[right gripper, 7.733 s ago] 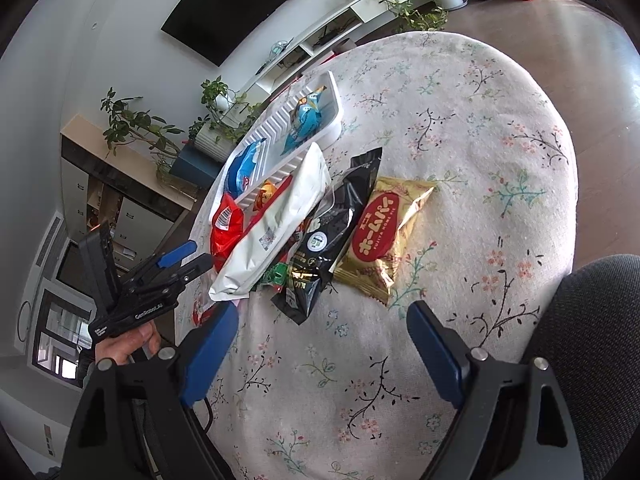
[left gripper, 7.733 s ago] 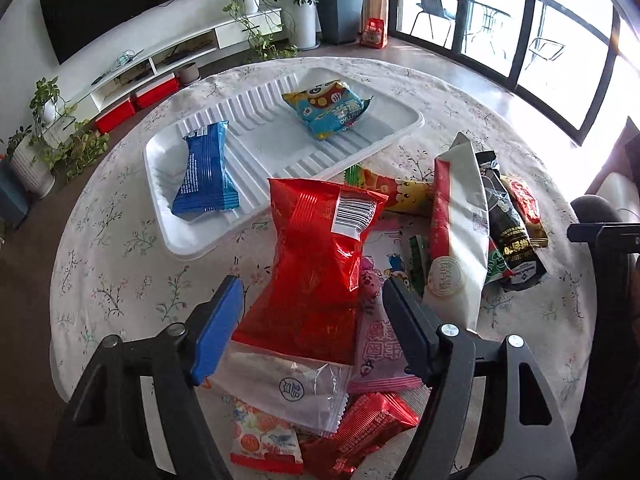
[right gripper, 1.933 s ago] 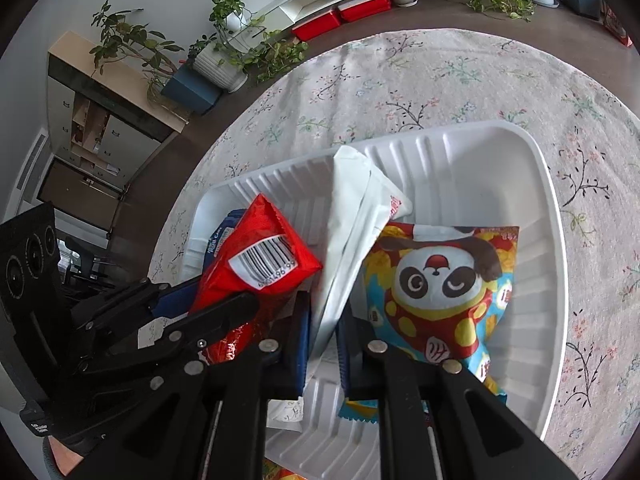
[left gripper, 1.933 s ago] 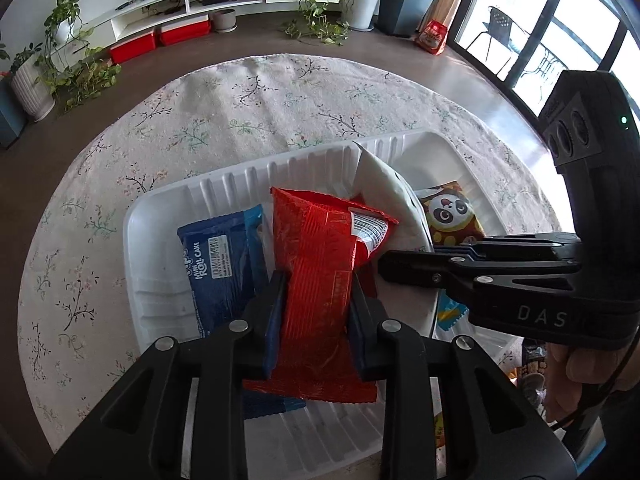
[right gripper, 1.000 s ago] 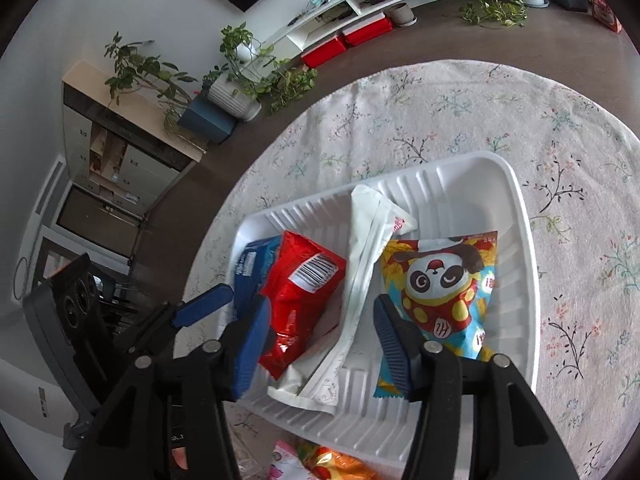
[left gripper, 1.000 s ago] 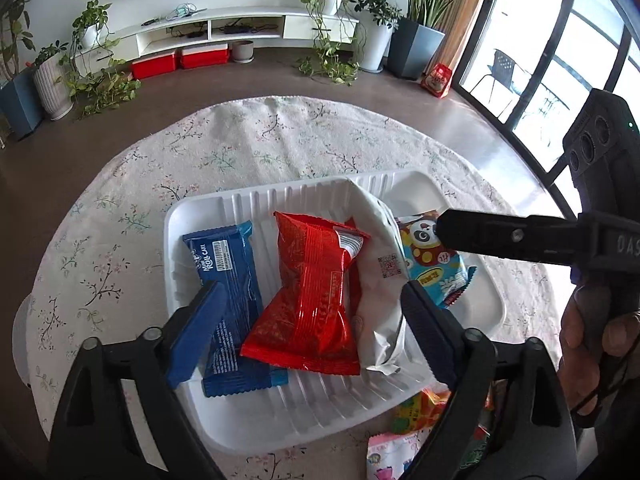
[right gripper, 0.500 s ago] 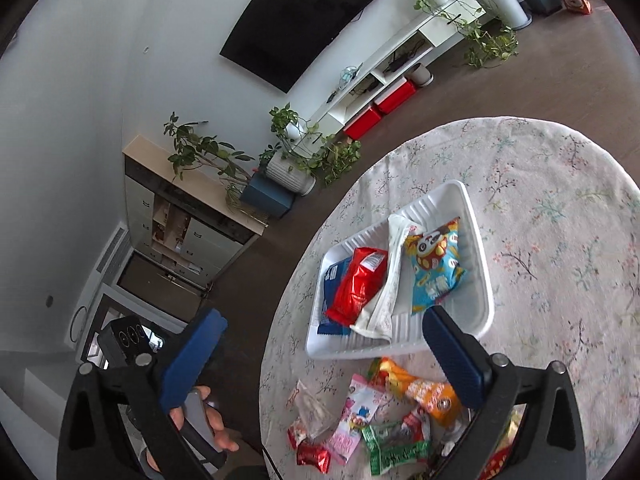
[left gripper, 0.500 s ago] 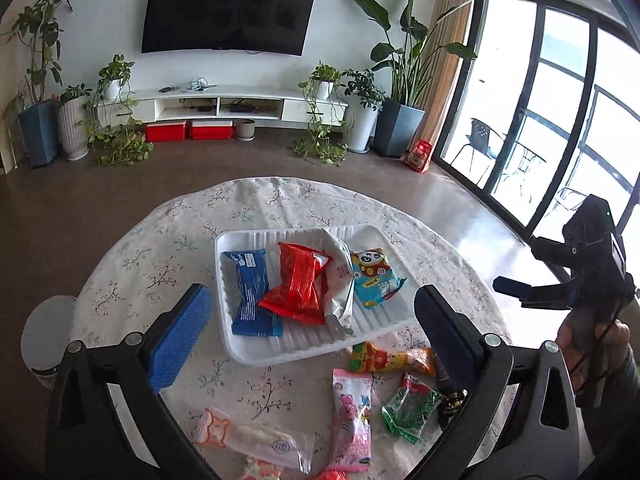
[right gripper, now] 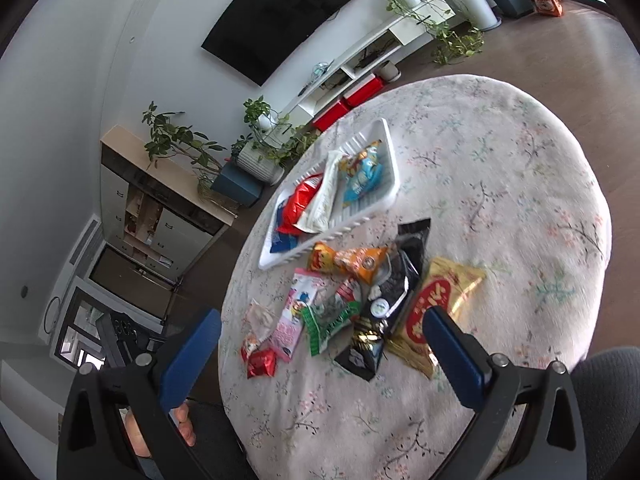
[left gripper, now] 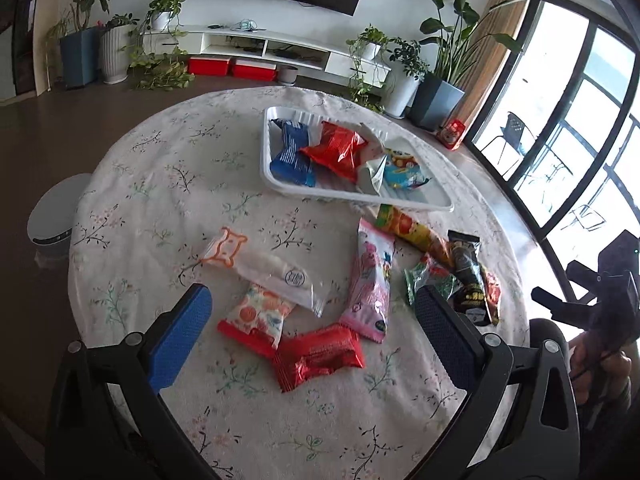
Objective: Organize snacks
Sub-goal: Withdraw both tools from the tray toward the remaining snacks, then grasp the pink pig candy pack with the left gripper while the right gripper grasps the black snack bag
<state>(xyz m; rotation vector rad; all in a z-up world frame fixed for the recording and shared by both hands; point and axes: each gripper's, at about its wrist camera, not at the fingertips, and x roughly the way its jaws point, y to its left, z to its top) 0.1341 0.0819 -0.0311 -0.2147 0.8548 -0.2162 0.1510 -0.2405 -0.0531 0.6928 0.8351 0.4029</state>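
Note:
A white tray (left gripper: pixel 280 184) (right gripper: pixel 390 142) at the table's far side holds a blue packet (left gripper: pixel 290 154), a red bag (left gripper: pixel 336 148) (right gripper: pixel 300 202), a white bag (left gripper: pixel 370 168) (right gripper: pixel 322 196) and a panda bag (left gripper: pixel 404 172) (right gripper: pixel 362 176). Loose snacks lie nearer: a clear-wrapped cake (left gripper: pixel 264 270), an orange-fruit packet (left gripper: pixel 258 318), a small red packet (left gripper: pixel 318 356) (right gripper: pixel 262 362), a pink packet (left gripper: pixel 372 280) (right gripper: pixel 294 320), a green packet (right gripper: pixel 328 322), a black bag (right gripper: pixel 394 288) and a gold bag (right gripper: pixel 436 306). My left gripper (left gripper: pixel 312 328) and right gripper (right gripper: pixel 324 352) hang open above them, holding nothing.
The round table (left gripper: pixel 168 184) has a flowered cloth. A white round appliance (left gripper: pixel 52 216) stands on the floor at its left. Plants, a TV shelf (left gripper: pixel 264 44) and big windows (left gripper: pixel 568 128) surround it. A dark chair back (right gripper: pixel 608 384) is at the near right.
Both grippers have drawn back from the tray toward the near side of the table. The red and white bags stay in the tray. The right jaws have spread wider.

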